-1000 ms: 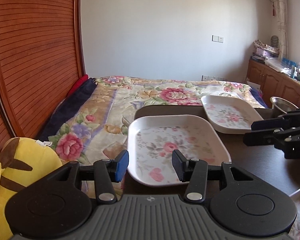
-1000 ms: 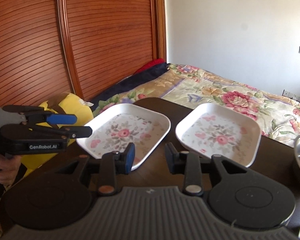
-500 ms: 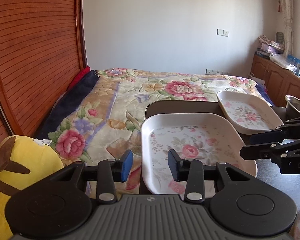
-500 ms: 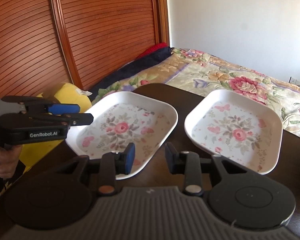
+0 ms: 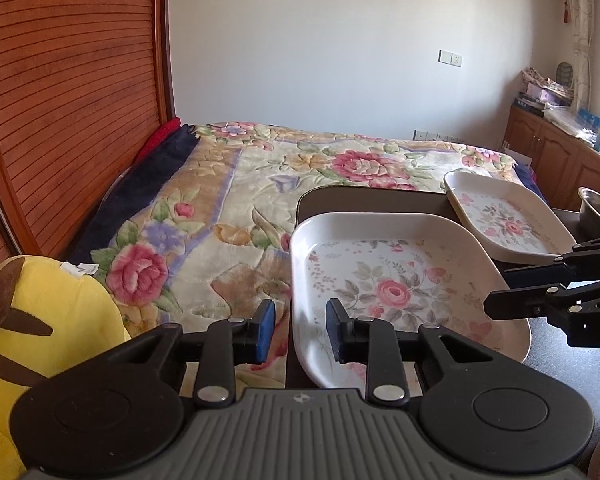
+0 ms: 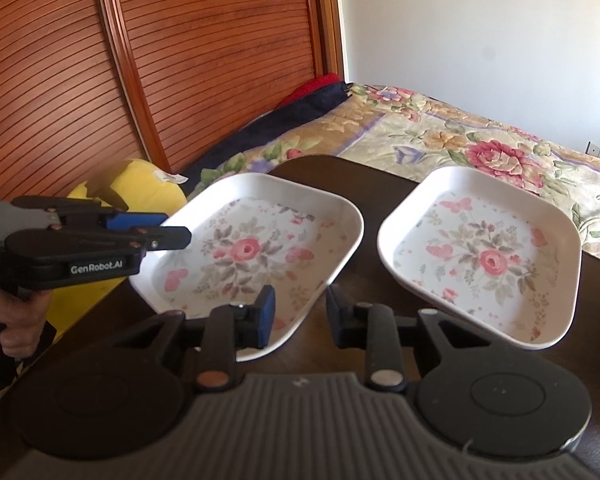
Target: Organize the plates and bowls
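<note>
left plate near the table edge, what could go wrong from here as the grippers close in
1. The left plate reaches the table edge on the bed side, maybe slightly past it; a nudge from the open left gripper could tip it off.
2. The right gripper is also open near that plate's rim, so both grippers could collide.
3. The right plate lies close by and could get knocked during a lift.

both grippers are closing in on the near floral plate (image 6: 256, 256) at the table's (image 6: 384, 176) left edge: the left gripper (image 5: 300, 330) is straddling its left rim, the right gripper (image 6: 300, 312) is nearing its right corner, both with jaws parted.
</note>
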Motion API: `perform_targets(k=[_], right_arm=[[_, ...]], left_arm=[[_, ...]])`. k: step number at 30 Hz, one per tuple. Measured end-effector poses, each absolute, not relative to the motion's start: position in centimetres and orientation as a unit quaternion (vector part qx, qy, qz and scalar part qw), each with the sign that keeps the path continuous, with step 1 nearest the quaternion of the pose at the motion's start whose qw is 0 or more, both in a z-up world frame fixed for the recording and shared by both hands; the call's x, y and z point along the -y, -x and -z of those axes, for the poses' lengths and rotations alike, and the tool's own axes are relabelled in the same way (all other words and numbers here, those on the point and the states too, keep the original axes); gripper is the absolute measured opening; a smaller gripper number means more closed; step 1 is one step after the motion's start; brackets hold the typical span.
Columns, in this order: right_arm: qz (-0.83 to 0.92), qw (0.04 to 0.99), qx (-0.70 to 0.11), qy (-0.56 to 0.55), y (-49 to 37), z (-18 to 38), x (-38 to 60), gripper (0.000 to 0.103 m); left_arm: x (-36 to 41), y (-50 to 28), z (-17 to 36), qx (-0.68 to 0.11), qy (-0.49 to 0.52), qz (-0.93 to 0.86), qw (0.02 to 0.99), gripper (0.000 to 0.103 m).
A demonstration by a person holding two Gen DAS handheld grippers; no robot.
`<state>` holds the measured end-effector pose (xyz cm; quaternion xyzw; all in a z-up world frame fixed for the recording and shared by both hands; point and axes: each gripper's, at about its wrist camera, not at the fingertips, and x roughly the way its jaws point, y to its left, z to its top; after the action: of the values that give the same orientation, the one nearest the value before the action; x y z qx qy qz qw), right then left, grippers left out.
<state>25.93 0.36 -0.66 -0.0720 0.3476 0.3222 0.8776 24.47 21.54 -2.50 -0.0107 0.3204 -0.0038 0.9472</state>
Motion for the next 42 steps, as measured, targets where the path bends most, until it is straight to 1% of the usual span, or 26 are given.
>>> perform_targets(k=[3,9,10,11,14,16,30,42], right_arm=[[-0.322,0.876,-0.351,0.070,-26.0,0.8,-0.3,0.029],[-0.322,0.874,-0.358,0.066,-26.3,1.1,-0.2,0.025],[-0.324,0.873,-0.359,0.066,-26.3,1.2,-0.2,0.025],[-0.324,0.873,-0.360,0.064,-26.4,1.2,-0.1,0.025],[-0.327,0.870,-0.363,0.061,-26.4,1.4,-0.1,0.022],[-0.327,0.872,-0.360,0.063,-26.3,1.4,-0.1,0.022],[-0.336,0.875,-0.345,0.052,-24.7,0.2,2.0,0.021],[-0.332,0.887,-0.319,0.048,-21.8,-1.6,5.4,0.021]], left_arm=[[-21.5,-24.5,2.7,-0.324,0.012,0.005,0.946,0.026],[-21.4,-24.5,2.7,-0.326,0.014,0.006,0.945,0.024],[-21.4,-24.5,2.7,-0.326,0.013,0.006,0.945,0.022],[-21.4,-24.5,2.7,-0.326,0.013,0.008,0.945,0.018],[-21.2,-24.4,2.6,-0.327,0.012,0.006,0.945,0.012],[-21.2,-24.3,2.6,-0.329,0.012,0.003,0.944,0.011],[-20.1,-21.8,1.0,-0.311,0.012,0.004,0.950,0.010],[-17.1,-18.6,-1.3,-0.289,0.000,0.022,0.957,0.011]])
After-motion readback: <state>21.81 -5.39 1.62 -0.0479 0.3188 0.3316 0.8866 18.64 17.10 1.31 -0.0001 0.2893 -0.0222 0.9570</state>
